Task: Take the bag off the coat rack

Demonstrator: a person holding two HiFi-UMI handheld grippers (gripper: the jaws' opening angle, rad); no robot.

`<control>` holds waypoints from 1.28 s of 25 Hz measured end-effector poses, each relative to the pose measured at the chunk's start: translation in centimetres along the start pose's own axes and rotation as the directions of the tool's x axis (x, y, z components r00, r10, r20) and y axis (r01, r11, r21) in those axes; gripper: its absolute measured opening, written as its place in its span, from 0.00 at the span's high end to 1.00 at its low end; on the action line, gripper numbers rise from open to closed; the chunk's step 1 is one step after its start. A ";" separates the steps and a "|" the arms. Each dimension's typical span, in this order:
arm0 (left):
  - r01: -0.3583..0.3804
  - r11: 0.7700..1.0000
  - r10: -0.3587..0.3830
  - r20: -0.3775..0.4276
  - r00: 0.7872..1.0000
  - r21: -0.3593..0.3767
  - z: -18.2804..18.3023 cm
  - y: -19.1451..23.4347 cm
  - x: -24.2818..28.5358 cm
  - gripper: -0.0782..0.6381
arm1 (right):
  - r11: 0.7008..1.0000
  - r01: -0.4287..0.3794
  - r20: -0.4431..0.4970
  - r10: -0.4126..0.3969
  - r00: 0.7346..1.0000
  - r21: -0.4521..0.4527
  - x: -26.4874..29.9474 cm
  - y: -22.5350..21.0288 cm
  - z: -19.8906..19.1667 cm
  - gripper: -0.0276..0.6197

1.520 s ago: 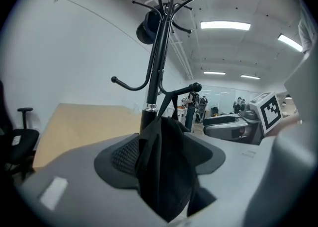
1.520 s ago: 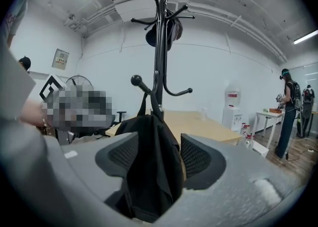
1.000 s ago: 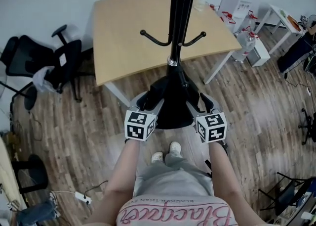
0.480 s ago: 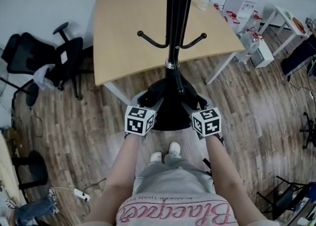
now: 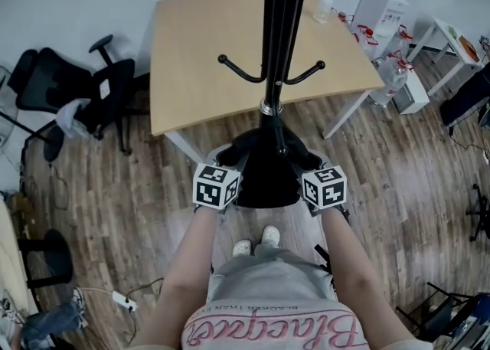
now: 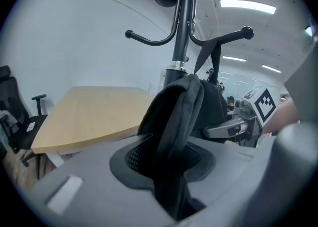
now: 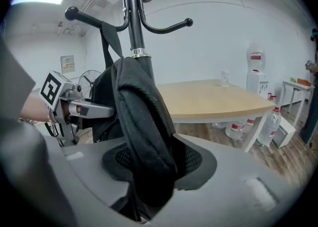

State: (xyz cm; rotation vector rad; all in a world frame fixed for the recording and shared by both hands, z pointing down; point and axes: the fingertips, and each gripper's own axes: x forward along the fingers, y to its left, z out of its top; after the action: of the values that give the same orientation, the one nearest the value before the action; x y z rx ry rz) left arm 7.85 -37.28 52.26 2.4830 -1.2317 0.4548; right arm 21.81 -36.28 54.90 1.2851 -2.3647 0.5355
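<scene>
Over wood floor (image 5: 130, 188), the bag (image 5: 268, 180) hangs on the coat rack (image 5: 279, 34); left gripper (image 6: 169, 191) and right gripper (image 7: 149, 191), jaws just closing, clamp its sides. Its loop (image 6: 214, 54) could snag the hook (image 6: 238, 34), tipping the rack

Your forearms reach forward side by side. Your left gripper (image 5: 232, 160) and right gripper (image 5: 309, 161) point slightly downward, and their jaws have just been closing onto the bag (image 5: 268, 176) between them.
</scene>
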 end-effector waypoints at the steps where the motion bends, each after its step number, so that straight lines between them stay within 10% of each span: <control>1: 0.005 1.000 -0.004 0.012 1.000 -0.007 0.0 -0.1 -0.1 0.73 | 1.000 0.007 0.004 -0.007 1.000 -0.010 -0.1 0.0 0.0 0.71; 32: 0.077 0.997 -0.075 0.144 0.987 -0.003 3.1 -4.6 -6.9 0.79 | 0.995 0.086 0.123 -0.081 0.989 -0.041 -8.1 4.5 2.6 0.83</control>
State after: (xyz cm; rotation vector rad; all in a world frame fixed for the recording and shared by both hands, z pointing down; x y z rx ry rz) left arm 8.02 -31.08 45.85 2.5833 -1.1832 0.2541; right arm 21.61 -29.60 47.92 1.4258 -2.3926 0.3857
